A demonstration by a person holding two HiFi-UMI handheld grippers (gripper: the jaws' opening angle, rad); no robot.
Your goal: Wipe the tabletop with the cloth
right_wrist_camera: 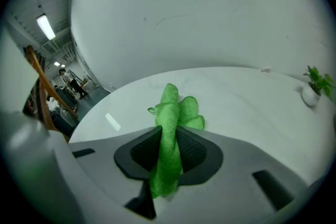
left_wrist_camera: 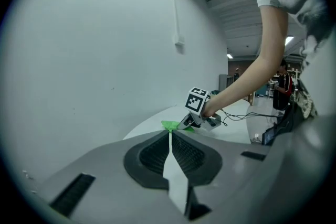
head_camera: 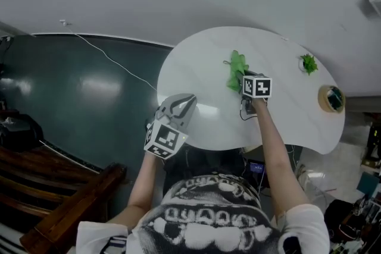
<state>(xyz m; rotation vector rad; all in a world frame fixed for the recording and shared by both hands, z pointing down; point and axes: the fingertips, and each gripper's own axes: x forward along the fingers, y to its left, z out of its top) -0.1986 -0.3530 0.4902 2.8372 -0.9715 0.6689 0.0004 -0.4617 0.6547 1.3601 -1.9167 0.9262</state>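
Right gripper view: gripping the crumpled green microfibre cloth [right_wrist_camera: 176,110] with the right tool [right_wrist_camera: 169,132], free end lying on the white rounded desk [right_wrist_camera: 241,97]. Holding the left tool [left_wrist_camera: 170,135] clenched, empty, by the desk's near edge.

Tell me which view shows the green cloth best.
The right gripper view: the cloth sits large and central, clamped in the right claw. The head view shows it small against the table, partly behind that claw. The left gripper view catches only a green sliver.
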